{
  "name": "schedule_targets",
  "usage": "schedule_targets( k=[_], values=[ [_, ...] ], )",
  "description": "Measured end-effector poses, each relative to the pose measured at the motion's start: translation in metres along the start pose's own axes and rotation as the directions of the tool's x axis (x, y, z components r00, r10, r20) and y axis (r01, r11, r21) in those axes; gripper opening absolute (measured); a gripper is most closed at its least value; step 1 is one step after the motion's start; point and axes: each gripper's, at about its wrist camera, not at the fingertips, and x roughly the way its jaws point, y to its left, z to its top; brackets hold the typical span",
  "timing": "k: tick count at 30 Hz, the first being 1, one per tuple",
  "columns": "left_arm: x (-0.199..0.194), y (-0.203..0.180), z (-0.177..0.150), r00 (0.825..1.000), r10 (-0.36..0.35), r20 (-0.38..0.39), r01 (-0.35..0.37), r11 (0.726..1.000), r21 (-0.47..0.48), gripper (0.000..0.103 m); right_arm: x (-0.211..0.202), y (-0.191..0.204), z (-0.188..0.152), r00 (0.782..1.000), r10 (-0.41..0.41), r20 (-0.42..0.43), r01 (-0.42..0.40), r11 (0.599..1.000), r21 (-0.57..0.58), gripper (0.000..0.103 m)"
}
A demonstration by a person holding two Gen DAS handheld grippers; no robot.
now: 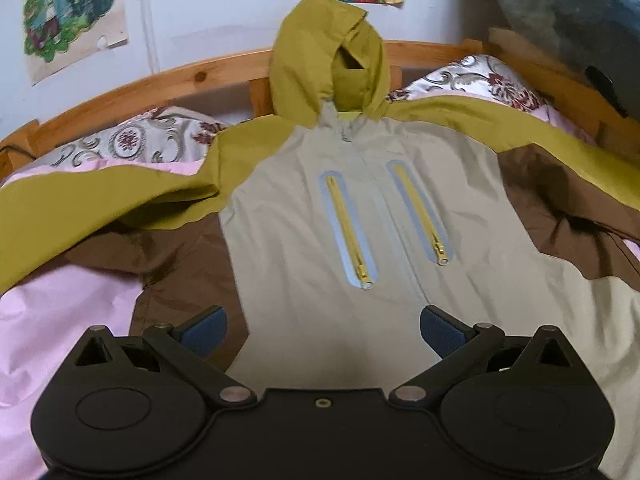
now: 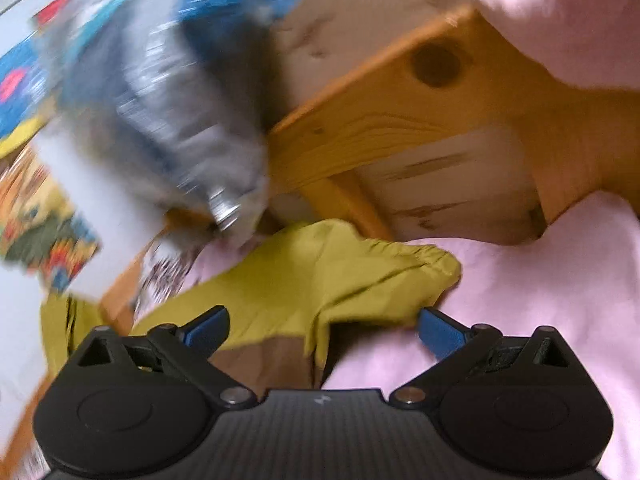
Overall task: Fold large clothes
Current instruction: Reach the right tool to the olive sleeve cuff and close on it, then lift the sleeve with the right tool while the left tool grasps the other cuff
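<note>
Right now the jacket (image 1: 360,216) lies face up on the bed (image 1: 60,312), its front zipped, sleeves spread to either side and hood (image 1: 320,60) propped against the wooden headboard (image 1: 208,72). Directly above its lower front hangs the left gripper (image 1: 323,326), jaws spread wide and holding nothing. Over at the jacket's olive cuff (image 2: 360,272), the right gripper (image 2: 323,326) is likewise spread, the cuff lying between and just ahead of its fingers.
</note>
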Motion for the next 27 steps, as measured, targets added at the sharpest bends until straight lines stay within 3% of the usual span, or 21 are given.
schedule_targets(
  k=[3,5,7,9,12,14,16,19,21,23,25,27],
  values=[
    [-0.008,0.006,-0.004,1.0,-0.005,-0.005,0.005,1.0,-0.024,0.102,0.011,0.0,-0.001,0.995,-0.094,0.021,0.093,0.995,0.018,0.084],
    [-0.012,0.008,-0.006,1.0,-0.009,-0.008,0.008,1.0,-0.026,0.102,0.01,-0.001,-0.004,0.993,-0.1,0.055,0.099,0.995,0.026,0.073],
    [-0.018,0.011,-0.007,1.0,-0.007,-0.006,0.007,1.0,-0.025,0.102,0.007,0.0,-0.008,0.988,-0.127,0.09,0.125,0.992,0.023,0.036],
    [-0.022,0.014,-0.009,1.0,-0.002,0.004,0.002,1.0,-0.024,0.102,0.003,0.008,-0.009,0.985,-0.122,0.122,0.125,0.992,-0.022,0.021],
    [-0.028,0.017,-0.01,1.0,-0.004,0.017,0.004,0.999,-0.037,0.102,-0.013,0.036,-0.022,0.978,-0.068,0.199,0.105,0.979,-0.178,0.013],
    [-0.03,0.018,-0.01,1.0,-0.009,0.023,0.01,0.999,-0.044,0.102,-0.028,0.062,-0.038,0.968,0.003,0.251,0.083,0.94,-0.33,0.012],
    [-0.032,0.019,-0.01,0.999,-0.014,0.033,0.015,0.999,-0.046,0.102,-0.042,0.091,-0.06,0.955,0.108,0.276,0.048,0.862,-0.505,0.01],
    [-0.036,0.021,-0.01,0.998,-0.018,0.052,0.02,0.999,-0.047,0.102,-0.06,0.128,-0.091,0.926,0.269,0.266,0.004,0.697,-0.717,0.008],
    [-0.038,0.023,-0.009,0.998,-0.016,0.062,0.019,0.999,-0.048,0.102,-0.069,0.151,-0.101,0.905,0.339,0.257,-0.011,0.623,-0.782,0.008],
    [-0.042,0.027,-0.009,0.997,-0.012,0.076,0.016,0.998,-0.054,0.102,-0.072,0.178,-0.102,0.882,0.389,0.265,-0.007,0.574,-0.819,0.007],
    [-0.046,0.033,-0.01,0.995,0.002,0.097,0.005,0.998,-0.068,0.102,-0.077,0.203,-0.106,0.842,0.47,0.265,-0.008,0.502,-0.865,0.007],
    [-0.052,0.041,-0.011,0.993,0.014,0.116,-0.004,0.996,-0.089,0.102,-0.084,0.228,-0.119,0.793,0.563,0.231,-0.012,0.394,-0.919,0.007]
  ],
)
